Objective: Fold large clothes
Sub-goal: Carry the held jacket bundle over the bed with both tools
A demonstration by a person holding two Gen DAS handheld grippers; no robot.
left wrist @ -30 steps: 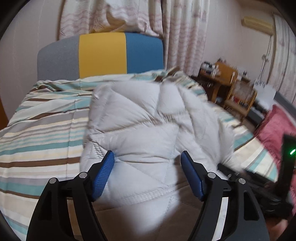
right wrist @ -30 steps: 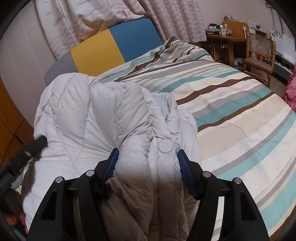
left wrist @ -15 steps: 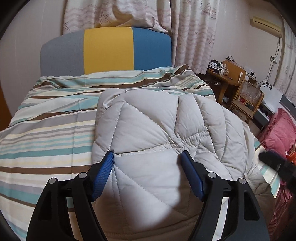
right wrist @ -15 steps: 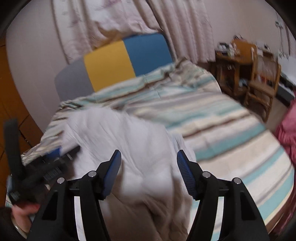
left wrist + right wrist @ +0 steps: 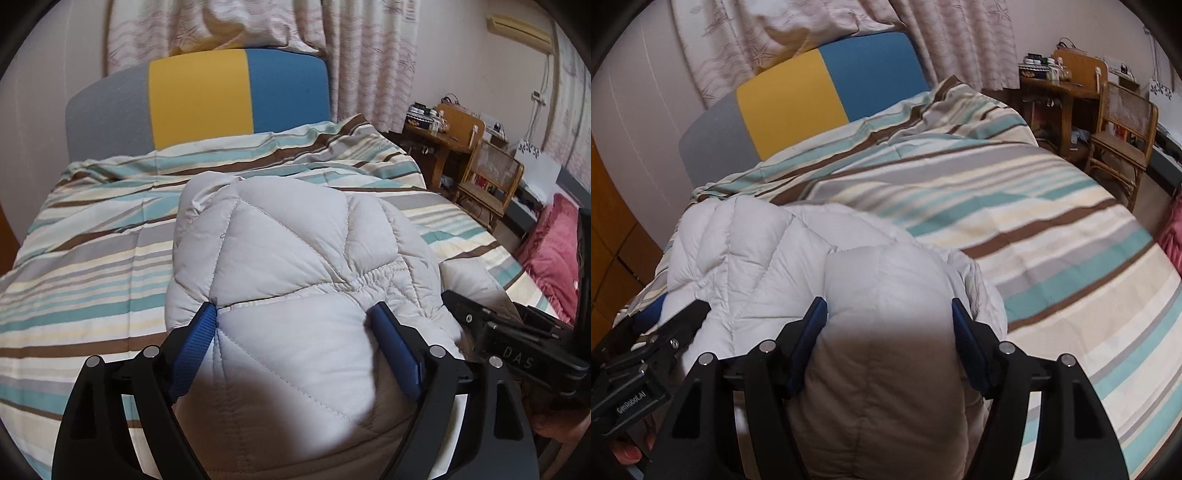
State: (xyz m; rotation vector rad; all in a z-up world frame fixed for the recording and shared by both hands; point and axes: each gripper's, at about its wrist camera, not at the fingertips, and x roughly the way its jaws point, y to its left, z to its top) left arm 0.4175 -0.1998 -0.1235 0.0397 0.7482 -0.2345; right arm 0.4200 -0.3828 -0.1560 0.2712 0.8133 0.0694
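A pale grey quilted down jacket [image 5: 295, 266] lies bunched on the striped bed cover [image 5: 92, 266]. It also shows in the right wrist view [image 5: 768, 266]. My left gripper [image 5: 295, 317] is open, its blue pads on either side of the jacket's near fold. My right gripper [image 5: 890, 314] is open too, straddling a rounded fold of the jacket at its right side. The right gripper's body shows at the right of the left wrist view [image 5: 517, 343]. The left gripper's body shows at the lower left of the right wrist view [image 5: 646, 362].
The bed has a grey, yellow and blue headboard [image 5: 199, 99] below curtains [image 5: 369, 55]. A wooden desk [image 5: 1060, 88] and a cane chair [image 5: 1123, 129] stand right of the bed. A red cushion [image 5: 554, 251] lies at the far right. Orange wooden panelling [image 5: 609, 221] is at the left.
The jacket has been carried forward and set down on the bed as a bunched bundle. Both grippers stay around its near folds, and the right gripper has swung back close to it.
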